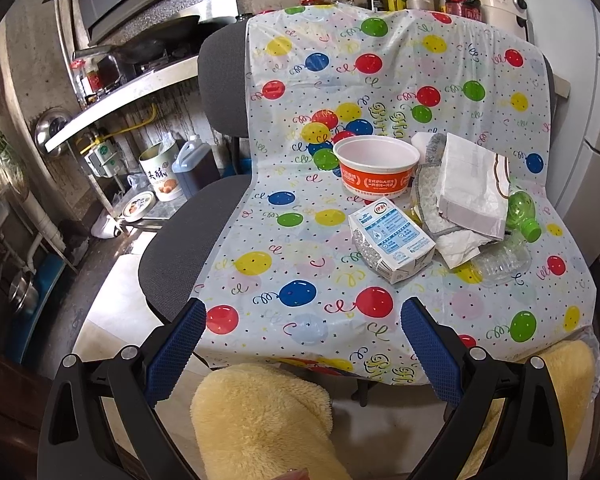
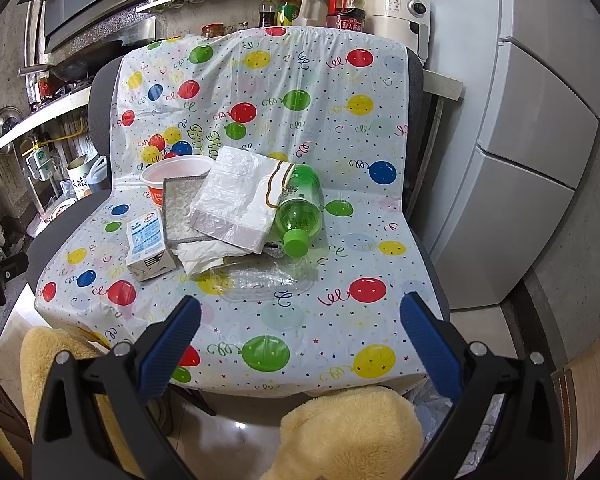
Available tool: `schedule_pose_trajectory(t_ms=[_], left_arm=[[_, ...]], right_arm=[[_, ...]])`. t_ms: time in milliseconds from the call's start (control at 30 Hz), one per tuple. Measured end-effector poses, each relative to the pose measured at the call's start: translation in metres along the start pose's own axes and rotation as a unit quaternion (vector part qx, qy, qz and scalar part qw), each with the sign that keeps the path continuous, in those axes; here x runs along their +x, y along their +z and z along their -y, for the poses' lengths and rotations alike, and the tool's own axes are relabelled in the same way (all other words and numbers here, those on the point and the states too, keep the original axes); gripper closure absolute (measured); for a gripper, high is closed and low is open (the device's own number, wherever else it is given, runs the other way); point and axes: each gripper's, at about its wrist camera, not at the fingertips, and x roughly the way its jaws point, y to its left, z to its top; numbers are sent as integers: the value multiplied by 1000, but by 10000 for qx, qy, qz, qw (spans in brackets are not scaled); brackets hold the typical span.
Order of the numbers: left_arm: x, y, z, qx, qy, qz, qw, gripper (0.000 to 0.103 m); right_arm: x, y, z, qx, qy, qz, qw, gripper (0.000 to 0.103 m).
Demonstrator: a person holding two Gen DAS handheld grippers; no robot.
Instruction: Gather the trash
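Trash lies piled on a chair draped in a balloon-print plastic sheet (image 1: 300,264) (image 2: 340,320). An orange-and-white paper bowl (image 1: 376,168) (image 2: 172,178) stands at the back. A small milk carton (image 1: 392,240) (image 2: 148,244) lies in front of it. A white plastic bag (image 1: 472,188) (image 2: 244,200) rests on a grey-edged cloth (image 1: 432,208) (image 2: 180,210), crumpled tissue (image 2: 200,258) and a clear plastic tray (image 1: 500,260) (image 2: 260,276). A green bottle (image 1: 522,212) (image 2: 300,208) lies beside them. My left gripper (image 1: 302,312) and right gripper (image 2: 300,308) hover open, short of the pile, holding nothing.
A fuzzy yellow garment (image 1: 260,420) (image 2: 348,432) covers the person's legs below both grippers. A white fridge (image 2: 540,160) stands to the right of the chair. A kitchen counter (image 1: 132,92) with a wok runs along the left, with tins and jugs (image 1: 160,172) underneath. Oil bottles (image 2: 312,4) stand behind the chair.
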Motion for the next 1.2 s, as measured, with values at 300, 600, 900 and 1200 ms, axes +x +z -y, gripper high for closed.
schedule_pose_trajectory(t_ms=[300,600,900,1200], left_arm=[[-1,3,1,2,13,16,10000,6],[-2,2,1,-2,11,23,10000,6],[-2,3,0,-7,7,19,10000,6],[-4,4,0,-1,11,22,10000,6]], right_arm=[[-2,1,-1,-5,-8,13,10000,6],[-2,1,-1,-3,-11,10,10000,6],[-1,0,-1,-5,-16,10,10000,6],[-2,2,-1,-7,-22,4,10000,6]])
